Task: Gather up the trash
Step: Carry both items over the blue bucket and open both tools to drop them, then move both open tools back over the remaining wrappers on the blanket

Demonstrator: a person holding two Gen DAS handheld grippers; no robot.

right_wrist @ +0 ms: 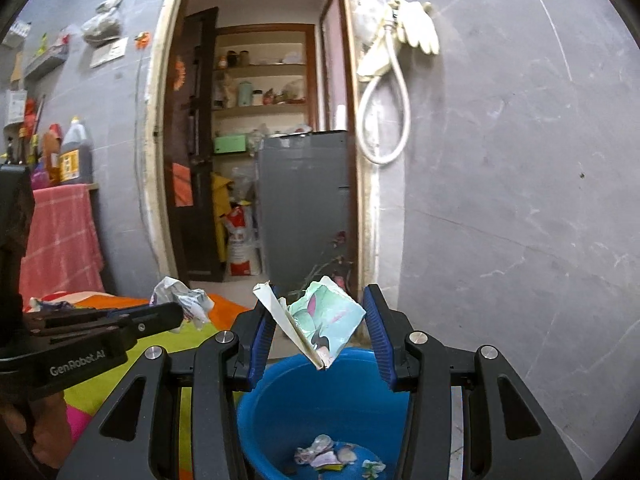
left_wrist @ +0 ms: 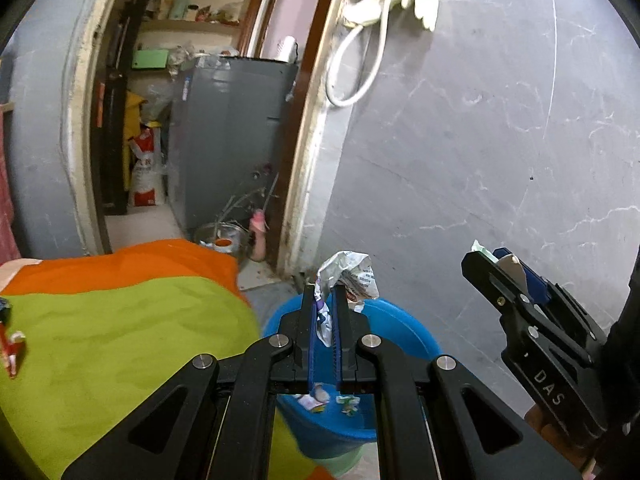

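Below my two grippers stands the blue bucket [right_wrist: 320, 404], my landmark for everything else. On its floor lie a few crumpled paper scraps [right_wrist: 324, 454], white with pink and green print.

My left gripper [left_wrist: 325, 322] is clenched tight on a crumpled printed wrapper [left_wrist: 348, 274], which sticks up above the bucket's near rim. My right gripper [right_wrist: 318, 334] stands part-way apart, grasping a folded paper piece [right_wrist: 320, 320] with a teal and pink picture; the paper spans from one blue pad to the other, directly over the bucket's mouth.

Left of the bucket lies a green and orange cloth [left_wrist: 120, 320]. Beyond the bucket a doorway shows a grey cabinet [right_wrist: 306, 200].

Writing I can read: "DAS" on the right gripper's side in the left view, "GenRobot.AI" on the left gripper's side in the right view.
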